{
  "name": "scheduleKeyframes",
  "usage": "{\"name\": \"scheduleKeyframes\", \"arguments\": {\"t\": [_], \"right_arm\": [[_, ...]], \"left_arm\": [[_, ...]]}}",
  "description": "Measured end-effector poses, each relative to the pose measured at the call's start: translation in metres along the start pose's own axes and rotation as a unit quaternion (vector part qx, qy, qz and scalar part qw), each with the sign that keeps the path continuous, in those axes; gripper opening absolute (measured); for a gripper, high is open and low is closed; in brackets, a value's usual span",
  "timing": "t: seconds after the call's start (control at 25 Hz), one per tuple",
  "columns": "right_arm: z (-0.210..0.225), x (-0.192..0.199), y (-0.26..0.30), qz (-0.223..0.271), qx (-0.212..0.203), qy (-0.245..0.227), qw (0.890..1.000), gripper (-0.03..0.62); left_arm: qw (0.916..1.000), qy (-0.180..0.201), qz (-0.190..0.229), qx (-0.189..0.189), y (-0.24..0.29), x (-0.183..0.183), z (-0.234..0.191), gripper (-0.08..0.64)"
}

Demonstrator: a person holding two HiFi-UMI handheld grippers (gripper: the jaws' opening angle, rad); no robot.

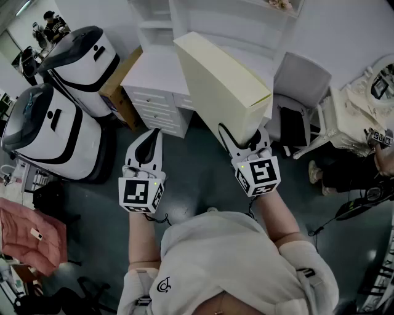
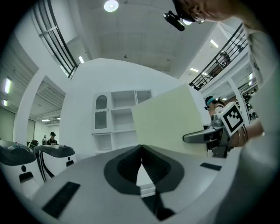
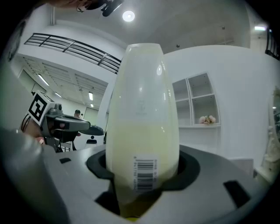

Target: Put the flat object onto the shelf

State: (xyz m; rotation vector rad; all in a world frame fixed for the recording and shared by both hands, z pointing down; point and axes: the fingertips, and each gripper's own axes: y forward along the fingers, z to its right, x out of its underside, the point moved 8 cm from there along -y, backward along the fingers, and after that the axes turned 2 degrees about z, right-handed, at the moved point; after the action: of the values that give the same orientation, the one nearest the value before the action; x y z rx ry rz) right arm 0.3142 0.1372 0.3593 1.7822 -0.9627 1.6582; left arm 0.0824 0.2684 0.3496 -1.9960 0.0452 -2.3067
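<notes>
The right gripper (image 1: 245,140) has its jaws about half open and clamped on the near, narrow end of a flat pale yellow box (image 1: 221,86). A barcode label (image 3: 144,173) sits just above the grip. The box stands on edge, its long axis running away from the gripper and leaning to the person's left in the head view. Its thin edge faces the right gripper view and its broad sides face left and right.

The far end reaches over the white drawer unit (image 1: 157,92) toward the white shelf (image 1: 215,15). It seems to stop short of the shelf, though the steep view makes that hard to judge. In the right gripper view the shelf's open compartments (image 3: 197,103) lie just right of the box.

The left gripper (image 1: 149,144) is empty, its jaws closed together, well apart from the box over bare dark floor (image 1: 191,178). A white chair (image 1: 301,92) stands close on the box's right, and two large white machines (image 1: 55,129) stand far left.
</notes>
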Motion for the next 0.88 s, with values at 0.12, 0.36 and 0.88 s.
{"name": "scheduleKeyframes", "arguments": {"t": [0.12, 0.36, 0.88], "right_arm": [[0.005, 0.003, 0.001, -0.002, -0.004, 0.005, 1.000, 0.267], [0.016, 0.003, 0.001, 0.001, -0.007, 0.004, 1.000, 0.267], [0.047, 0.016, -0.002, -0.004, -0.032, 0.028, 0.999, 0.270]], "left_arm": [[1.0000, -0.004, 0.003, 0.001, 0.005, -0.001, 0.002, 0.012], [0.9999, -0.011, 0.011, 0.007, 0.015, -0.002, 0.010, 0.012], [0.9997, -0.019, 0.008, 0.012, 0.037, 0.007, 0.039, 0.012]]}}
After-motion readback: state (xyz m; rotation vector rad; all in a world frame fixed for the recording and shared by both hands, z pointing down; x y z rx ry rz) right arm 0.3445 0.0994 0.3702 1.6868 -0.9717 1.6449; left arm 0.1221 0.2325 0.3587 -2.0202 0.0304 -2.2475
